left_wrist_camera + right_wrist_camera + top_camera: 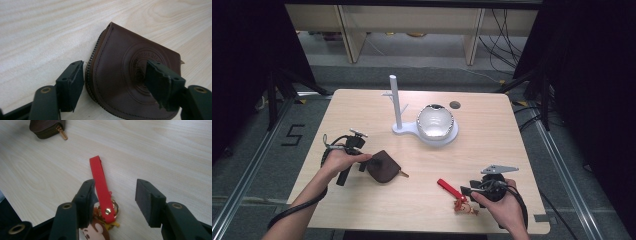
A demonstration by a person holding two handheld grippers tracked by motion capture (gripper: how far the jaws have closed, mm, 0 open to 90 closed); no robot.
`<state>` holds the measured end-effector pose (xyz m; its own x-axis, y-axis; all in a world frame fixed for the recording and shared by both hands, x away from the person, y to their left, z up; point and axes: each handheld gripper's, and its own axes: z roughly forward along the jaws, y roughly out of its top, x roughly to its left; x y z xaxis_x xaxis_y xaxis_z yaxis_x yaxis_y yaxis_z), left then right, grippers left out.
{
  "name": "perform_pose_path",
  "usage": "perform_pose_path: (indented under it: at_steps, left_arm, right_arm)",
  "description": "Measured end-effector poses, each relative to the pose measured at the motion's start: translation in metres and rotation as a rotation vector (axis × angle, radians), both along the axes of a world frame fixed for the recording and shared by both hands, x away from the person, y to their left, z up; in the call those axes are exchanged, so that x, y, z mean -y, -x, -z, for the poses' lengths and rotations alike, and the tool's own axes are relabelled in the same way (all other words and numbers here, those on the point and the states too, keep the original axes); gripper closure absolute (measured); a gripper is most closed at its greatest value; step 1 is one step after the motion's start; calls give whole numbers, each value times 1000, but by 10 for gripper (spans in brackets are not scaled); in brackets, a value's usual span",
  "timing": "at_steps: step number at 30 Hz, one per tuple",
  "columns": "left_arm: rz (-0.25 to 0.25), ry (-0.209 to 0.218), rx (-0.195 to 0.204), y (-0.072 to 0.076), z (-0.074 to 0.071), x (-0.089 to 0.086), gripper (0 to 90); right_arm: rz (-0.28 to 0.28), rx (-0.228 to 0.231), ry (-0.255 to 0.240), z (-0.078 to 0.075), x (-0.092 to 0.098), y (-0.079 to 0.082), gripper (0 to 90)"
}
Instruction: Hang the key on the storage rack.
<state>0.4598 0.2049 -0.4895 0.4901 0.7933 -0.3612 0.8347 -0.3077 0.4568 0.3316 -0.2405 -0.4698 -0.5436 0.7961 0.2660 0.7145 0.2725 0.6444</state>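
Note:
A brown leather zip pouch [382, 166] lies flat at the table's left front. My left gripper [362, 162] reaches it from the left. In the left gripper view the gripper [115, 66] stands open: one jaw sits just beside the zipper edge of the pouch [120, 75], the other hovers over its embossed face. A keychain with a red strap [446, 186] and a small cartoon figure [462, 205] lies at the right front. My right gripper [115, 185] is open, with the red strap [101, 182] lying between its jaws close to the left one, unpressed.
A white stand [398, 107] with pegs rises from a base at the table's middle, and a shiny bowl [435, 121] rests on that base. A small dark round hole [455, 104] is behind it. The pouch's gold zipper pull [62, 132] points toward the keychain.

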Motion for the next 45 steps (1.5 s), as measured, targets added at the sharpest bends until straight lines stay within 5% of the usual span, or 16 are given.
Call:
perform_pose_path:
  at_steps: [5,7,9,13,20,27,34,36,38,39,45]
  left_arm:
    - [-21,21,-9,1,1,-3,379]
    - [-28,8,21,3,-3,-2,454]
    - [-29,11,49,6,-6,-2,556]
    - [-25,11,93,10,-7,0,615]
    - [12,63,212,24,-31,3,787]
    - [46,112,295,41,-48,16,836]
    - [96,103,344,50,-58,20,847]
    - [98,113,349,52,-61,22,848]
    - [105,111,366,53,-62,23,848]
    - [97,134,377,55,-64,25,848]
    - [139,170,452,65,-72,34,848]
  right_arm:
    - [-26,-3,-56,1,-1,-1,509]
    - [0,-1,-4,-1,-2,0,509]
    - [-5,6,-2,-1,-3,-1,509]
    - [-1,11,-1,-1,-3,0,508]
    - [4,14,5,-1,1,0,507]
    - [0,14,-3,0,0,0,507]
    - [15,23,-6,0,-1,0,506]
    - [-20,10,-55,1,-1,-1,506]
    - [5,-27,-63,0,-4,1,506]
    - [-6,23,-8,-1,-2,-1,506]
    - [-36,42,-44,-6,-8,-5,495]
